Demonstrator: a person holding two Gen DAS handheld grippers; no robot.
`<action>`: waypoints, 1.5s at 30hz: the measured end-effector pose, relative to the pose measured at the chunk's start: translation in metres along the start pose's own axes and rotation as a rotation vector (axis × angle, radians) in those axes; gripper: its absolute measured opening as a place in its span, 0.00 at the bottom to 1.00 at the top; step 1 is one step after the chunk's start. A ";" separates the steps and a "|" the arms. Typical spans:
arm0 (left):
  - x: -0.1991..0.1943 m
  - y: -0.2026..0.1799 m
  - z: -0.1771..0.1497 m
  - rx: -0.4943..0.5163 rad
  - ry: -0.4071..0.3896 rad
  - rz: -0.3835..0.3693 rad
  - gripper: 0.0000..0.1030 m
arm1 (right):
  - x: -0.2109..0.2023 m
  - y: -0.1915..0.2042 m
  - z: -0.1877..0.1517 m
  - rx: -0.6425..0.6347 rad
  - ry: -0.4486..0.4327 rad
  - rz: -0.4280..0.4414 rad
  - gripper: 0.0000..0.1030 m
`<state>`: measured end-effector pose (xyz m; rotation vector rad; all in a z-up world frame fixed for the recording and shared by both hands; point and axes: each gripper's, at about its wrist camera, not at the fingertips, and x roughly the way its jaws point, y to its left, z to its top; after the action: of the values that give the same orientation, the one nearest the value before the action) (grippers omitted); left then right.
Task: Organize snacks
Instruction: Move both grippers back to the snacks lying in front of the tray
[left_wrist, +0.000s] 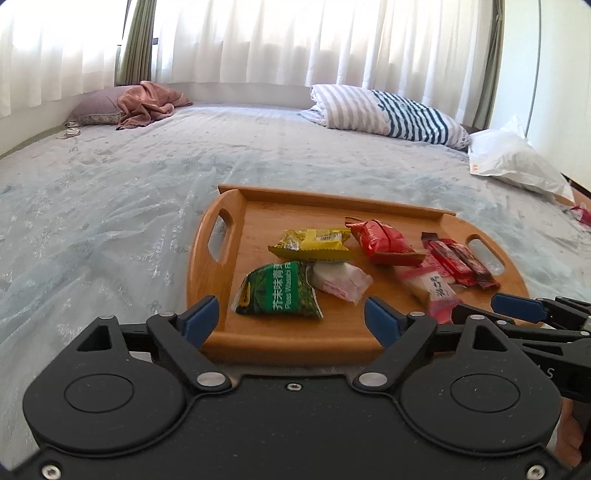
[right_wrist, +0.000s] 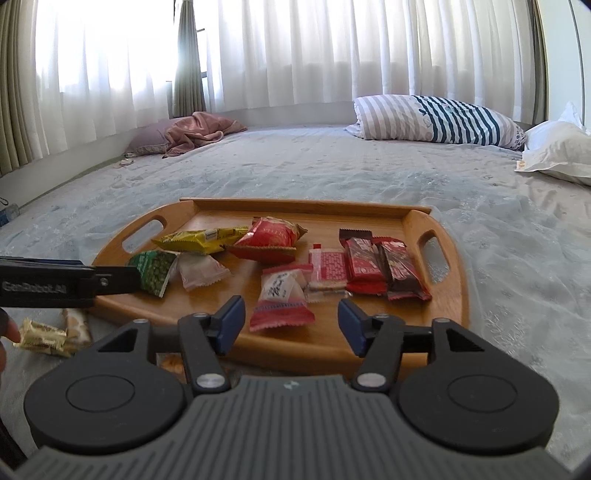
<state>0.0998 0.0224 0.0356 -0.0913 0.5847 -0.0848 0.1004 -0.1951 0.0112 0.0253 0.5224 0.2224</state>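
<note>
Blue-padded and spread wide with nothing between its pads, the left gripper (left_wrist: 286, 319) hangs over the near rim of a wooden tray (left_wrist: 229, 334) on the bed (left_wrist: 110, 206). Just ahead of it lies a green pea packet (left_wrist: 279, 291), its long axis running across the gripper's line. Beside it, the right gripper (right_wrist: 291, 325) is likewise released and empty, a white-and-red candy pack (right_wrist: 282, 297) lying straight ahead, lengthwise away from it.

On the tray, eight snacks can be counted: one green, one yellow (right_wrist: 201, 240), one pale wrapped cake (right_wrist: 201, 271), one red pouch (right_wrist: 267, 238), two white-and-red packs and two dark-red bars (right_wrist: 384, 267). Off the tray, at its near left corner, gold-wrapped snacks (right_wrist: 44, 336) rest on the bed, nearer the left hand; their number is unclear.
</note>
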 end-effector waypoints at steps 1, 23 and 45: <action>-0.003 0.001 -0.002 -0.003 -0.003 -0.002 0.85 | -0.002 0.000 -0.002 -0.001 -0.003 -0.004 0.73; -0.042 0.016 -0.057 -0.025 -0.023 0.078 0.89 | -0.034 -0.007 -0.044 -0.019 -0.014 -0.084 0.89; -0.045 0.027 -0.074 -0.026 -0.056 0.172 0.83 | -0.045 0.003 -0.062 -0.043 -0.023 -0.043 0.90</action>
<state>0.0234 0.0494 -0.0043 -0.0676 0.5354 0.0923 0.0308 -0.2041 -0.0203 -0.0248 0.4951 0.1914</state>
